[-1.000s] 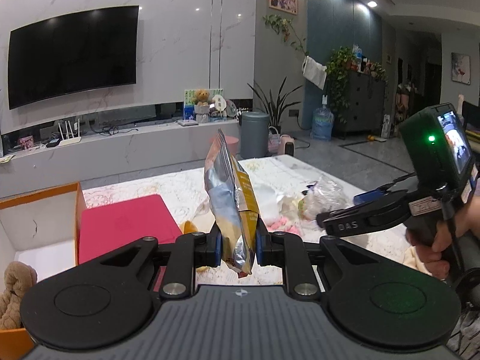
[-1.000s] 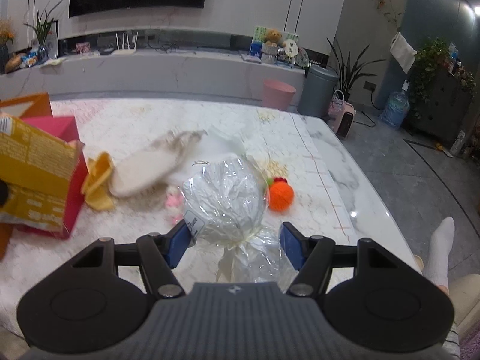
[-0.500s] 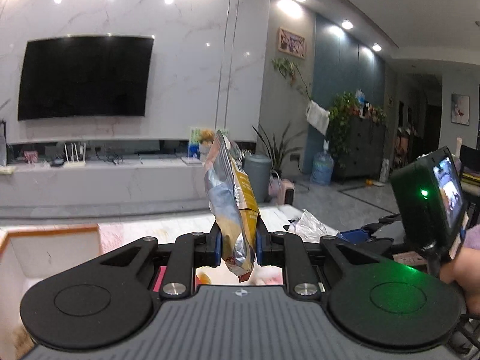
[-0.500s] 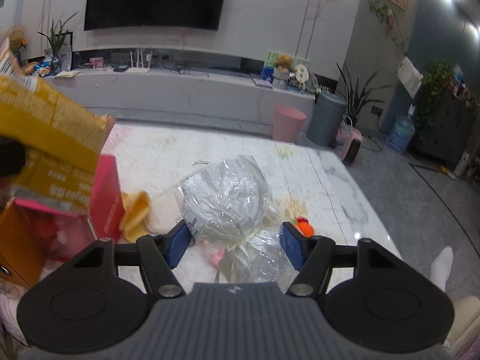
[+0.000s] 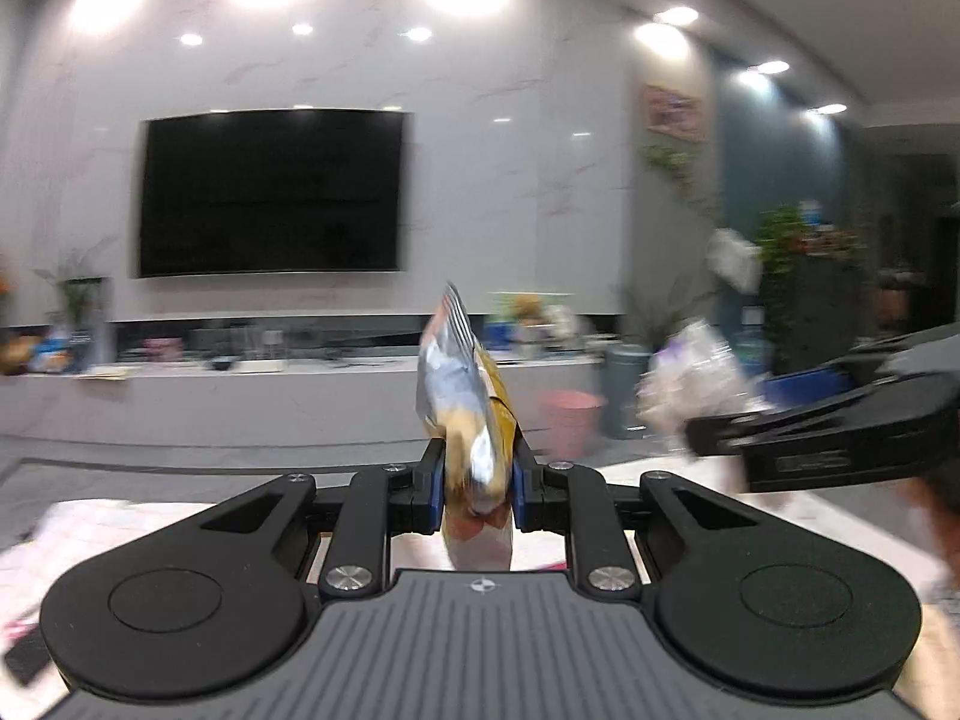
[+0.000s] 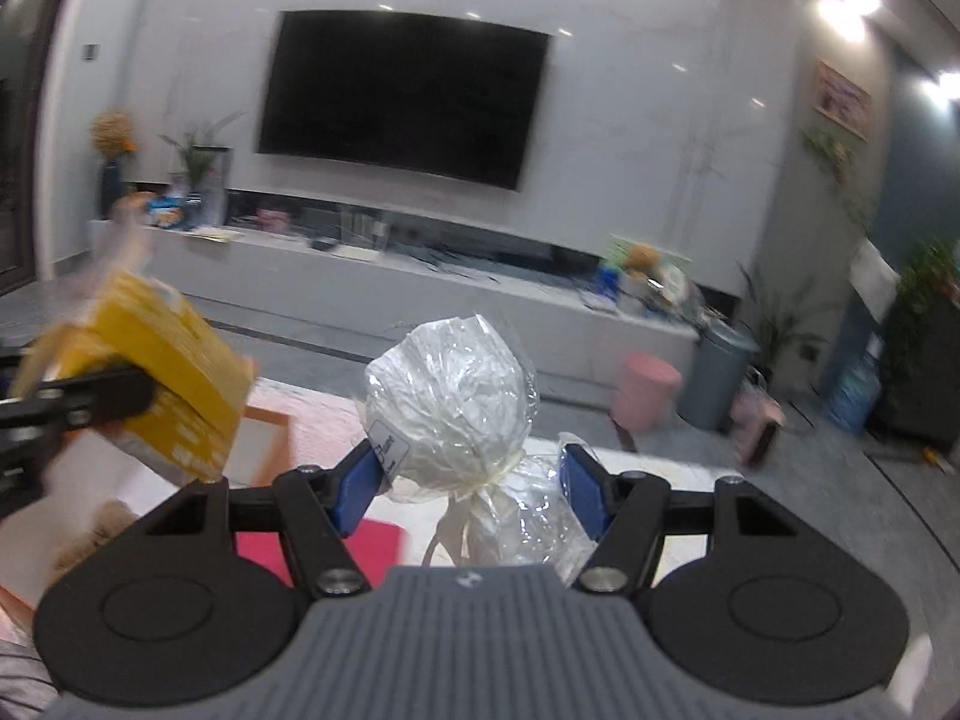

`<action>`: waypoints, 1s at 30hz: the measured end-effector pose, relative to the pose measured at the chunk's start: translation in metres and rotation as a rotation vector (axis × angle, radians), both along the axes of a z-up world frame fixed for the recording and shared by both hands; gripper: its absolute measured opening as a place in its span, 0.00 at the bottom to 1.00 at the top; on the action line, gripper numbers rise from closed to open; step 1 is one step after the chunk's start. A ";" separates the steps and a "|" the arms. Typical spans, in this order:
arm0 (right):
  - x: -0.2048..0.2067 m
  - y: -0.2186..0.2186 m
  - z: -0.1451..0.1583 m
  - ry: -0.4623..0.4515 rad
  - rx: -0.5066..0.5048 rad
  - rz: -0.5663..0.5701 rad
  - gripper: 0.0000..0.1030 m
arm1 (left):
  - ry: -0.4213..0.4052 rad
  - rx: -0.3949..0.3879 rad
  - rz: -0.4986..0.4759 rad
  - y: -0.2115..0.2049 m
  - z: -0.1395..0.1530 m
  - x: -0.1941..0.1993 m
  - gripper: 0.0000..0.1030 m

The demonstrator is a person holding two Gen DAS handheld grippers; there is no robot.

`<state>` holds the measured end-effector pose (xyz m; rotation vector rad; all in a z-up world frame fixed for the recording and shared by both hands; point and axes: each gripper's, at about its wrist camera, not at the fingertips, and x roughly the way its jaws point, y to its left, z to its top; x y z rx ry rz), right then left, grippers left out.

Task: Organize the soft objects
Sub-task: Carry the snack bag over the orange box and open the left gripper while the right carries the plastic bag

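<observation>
- The open box, orange-rimmed with a white inside, stands on the tabletop and is my landmark. It looks like the likely place for the soft things. A brown plush toy already lies in it, and a red flat piece shows beside it.
- The snack bag is yellow with silver foil inside. It hangs in the air above the box, well off the tabletop. I judge it light, puffy and slippery, and the contents may crush. The left gripper has its jaws clenched on the lower part of the bag, so the bag stands upright above them. A hold near the sealed seam, where the foil is flat, seems safer than a squeeze on the belly.
- The wrapped bundle is something pale and crumpled inside clear film, tied with a cream ribbon at the neck. It is to the right of the box and also lifted clear of the tabletop. I judge it very light and soft, with slippery, crackling film that tears easily.
- The right gripper grasps the bundle low down, at the tied neck and the loose film under it. The blue pads press the film on both sides. The neck is the firmest place to hold, because the round upper part would only deform.
- Both things are blurred, so finer details I cannot tell.
</observation>
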<state>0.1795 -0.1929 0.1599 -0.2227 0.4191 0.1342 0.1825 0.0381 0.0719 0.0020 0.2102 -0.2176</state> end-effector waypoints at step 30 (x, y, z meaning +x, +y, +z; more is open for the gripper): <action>0.045 0.119 -0.037 -0.008 0.074 0.182 0.62 | 0.151 -0.254 0.229 0.097 -0.045 0.047 0.19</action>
